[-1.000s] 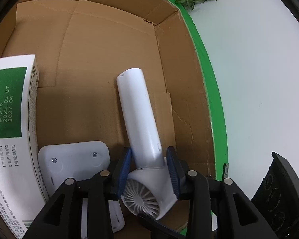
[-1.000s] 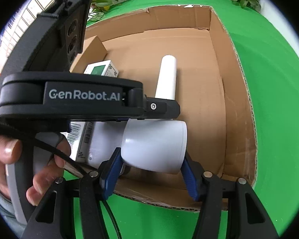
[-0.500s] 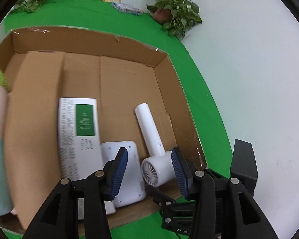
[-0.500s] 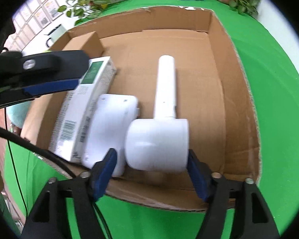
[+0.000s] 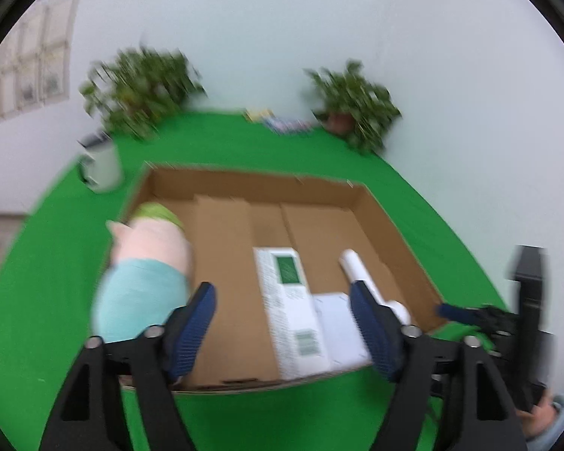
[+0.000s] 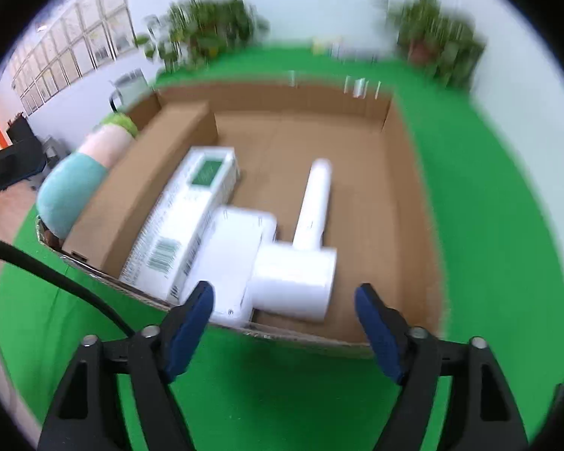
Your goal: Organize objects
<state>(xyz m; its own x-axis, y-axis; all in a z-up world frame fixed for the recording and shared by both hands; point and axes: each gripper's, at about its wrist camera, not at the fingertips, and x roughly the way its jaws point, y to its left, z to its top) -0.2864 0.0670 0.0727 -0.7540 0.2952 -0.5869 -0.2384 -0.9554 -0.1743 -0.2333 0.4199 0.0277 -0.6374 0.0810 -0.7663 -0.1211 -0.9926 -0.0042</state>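
Your left claw is wide and holds nothing. Your right claw is wide too, with nothing between its blue pads. Both hang over the green cloth, just short of the near wall of the box.

Right past your right claw, inside the box, lies the white dryer. Its fat end is closest to you and its handle points away. Touching it on the left is a flat white case. Left of the case lies a long white carton with a green patch. Left of that sits a brown cardboard block, and a soft toy in pink and teal leans at the box's left edge.

From your left claw, the toy is ahead on the left, and the carton is ahead between the pads. The black right tool is off to the right.

Far behind the box stand a pale bin and two plants, all blurry.
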